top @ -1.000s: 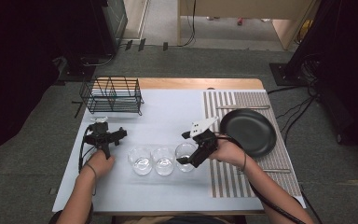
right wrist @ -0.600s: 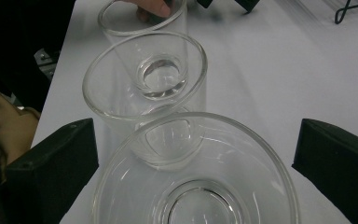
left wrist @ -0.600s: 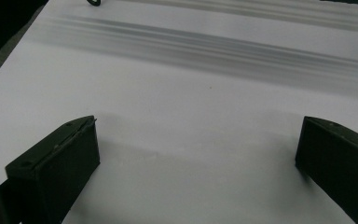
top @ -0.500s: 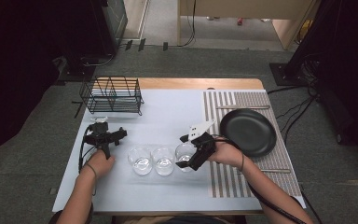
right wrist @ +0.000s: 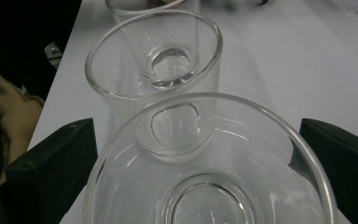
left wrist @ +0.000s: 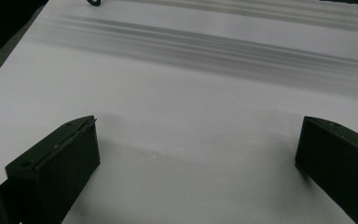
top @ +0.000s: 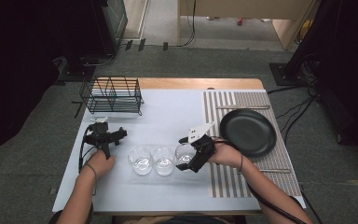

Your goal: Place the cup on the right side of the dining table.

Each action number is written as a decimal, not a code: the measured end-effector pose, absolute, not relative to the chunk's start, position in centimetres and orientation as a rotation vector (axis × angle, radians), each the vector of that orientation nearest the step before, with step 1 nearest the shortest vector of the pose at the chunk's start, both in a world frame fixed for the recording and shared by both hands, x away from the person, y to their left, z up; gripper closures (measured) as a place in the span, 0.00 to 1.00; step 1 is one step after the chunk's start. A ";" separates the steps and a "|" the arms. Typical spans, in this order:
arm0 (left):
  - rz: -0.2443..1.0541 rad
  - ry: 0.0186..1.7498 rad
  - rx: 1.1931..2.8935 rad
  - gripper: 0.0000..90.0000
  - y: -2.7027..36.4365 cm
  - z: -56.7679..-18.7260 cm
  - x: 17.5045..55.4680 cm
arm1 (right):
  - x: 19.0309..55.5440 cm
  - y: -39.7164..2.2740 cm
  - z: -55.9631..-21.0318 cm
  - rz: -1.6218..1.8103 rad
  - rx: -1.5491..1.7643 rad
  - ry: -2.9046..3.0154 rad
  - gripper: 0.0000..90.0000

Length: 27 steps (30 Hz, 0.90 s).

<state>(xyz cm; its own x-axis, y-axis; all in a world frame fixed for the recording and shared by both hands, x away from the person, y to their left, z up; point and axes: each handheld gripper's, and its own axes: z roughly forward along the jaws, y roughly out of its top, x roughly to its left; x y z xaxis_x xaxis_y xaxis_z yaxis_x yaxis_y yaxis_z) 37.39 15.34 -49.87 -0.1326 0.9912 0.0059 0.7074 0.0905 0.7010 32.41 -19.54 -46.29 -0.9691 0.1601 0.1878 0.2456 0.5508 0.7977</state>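
Three glasses stood in a row on the white table (top: pixel 168 116). The right glass (top: pixel 184 154) sat between the spread, unclosed jaws of the right gripper (top: pixel 190 161). The left gripper (top: pixel 106 138) rested apart, jaws wide and empty. A black plate (top: pixel 248 132) lay on the striped mat (top: pixel 223 177).

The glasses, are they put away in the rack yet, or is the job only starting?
Only starting, it seems. Done: nothing; the wire rack is empty. In hand: the right gripper has its jaws open around the nearest of three glasses, not squeezing yet. The left gripper waits open. Left: probably all three glasses.
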 end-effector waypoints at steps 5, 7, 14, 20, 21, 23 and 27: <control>0.782 1.897 1.664 0.00 15.3 -49.9 37.4 | 32.4 -19.7 -46.7 -1.399 -0.330 -2.676 0.00; 0.782 1.897 1.664 0.00 15.3 -49.9 37.4 | 32.4 -19.8 -46.8 -1.401 -0.320 -2.669 0.00; 0.782 1.897 1.664 0.00 15.3 -49.9 37.4 | 32.4 -19.8 -46.9 -1.407 -0.311 -2.656 0.00; 0.782 1.897 1.664 0.00 15.3 -49.9 37.4 | 32.5 -20.1 -47.3 -1.394 -0.309 -2.648 0.00; 0.782 1.897 1.664 0.00 15.3 -49.9 37.4 | 32.5 -20.1 -47.3 -1.391 -0.315 -2.645 0.00; 0.782 1.897 1.664 0.00 15.3 -49.9 37.4 | 32.5 -20.1 -47.3 -1.396 -0.307 -2.645 0.00; 0.782 1.897 1.664 0.00 15.3 -49.9 37.4 | 32.4 -20.1 -47.4 -1.393 -0.299 -2.638 0.00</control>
